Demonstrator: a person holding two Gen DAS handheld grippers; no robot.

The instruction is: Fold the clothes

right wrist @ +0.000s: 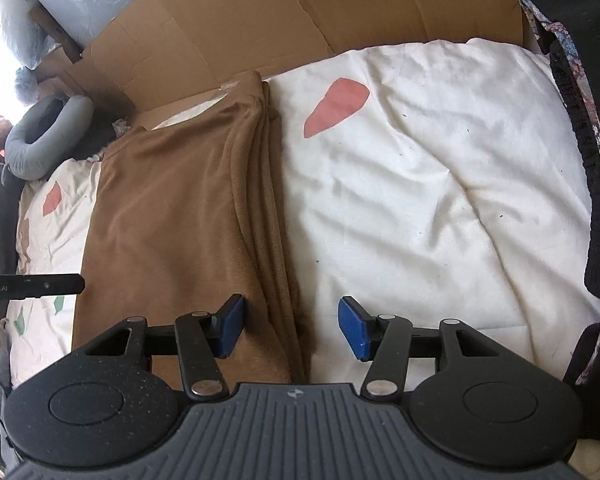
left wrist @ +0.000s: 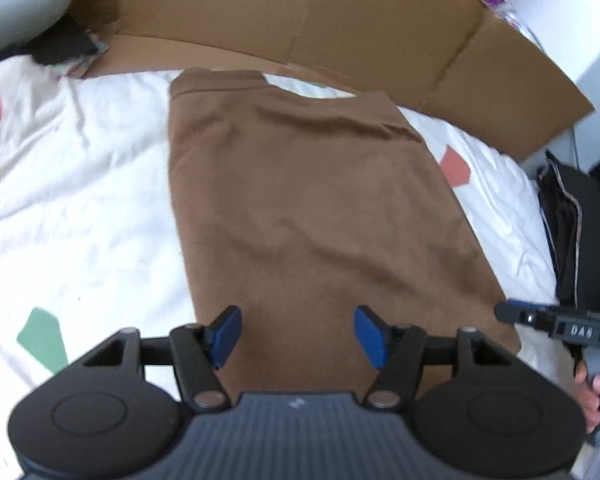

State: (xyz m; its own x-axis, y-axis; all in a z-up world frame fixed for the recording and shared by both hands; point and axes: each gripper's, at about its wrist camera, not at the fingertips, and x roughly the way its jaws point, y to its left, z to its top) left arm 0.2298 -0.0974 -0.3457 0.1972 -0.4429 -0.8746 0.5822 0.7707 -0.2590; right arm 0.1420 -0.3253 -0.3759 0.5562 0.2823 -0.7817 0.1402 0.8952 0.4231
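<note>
I see one brown garment [left wrist: 320, 208] folded flat on the white duvet [left wrist: 80, 208] — its near edge is hidden under my grippers. Left gripper [left wrist: 298, 336] and right gripper [right wrist: 290, 326] both stand apart, holding nothing — two pink patches [right wrist: 336, 106] show.

Both wrist views down on brown garment [left wrist: 320, 208]
</note>
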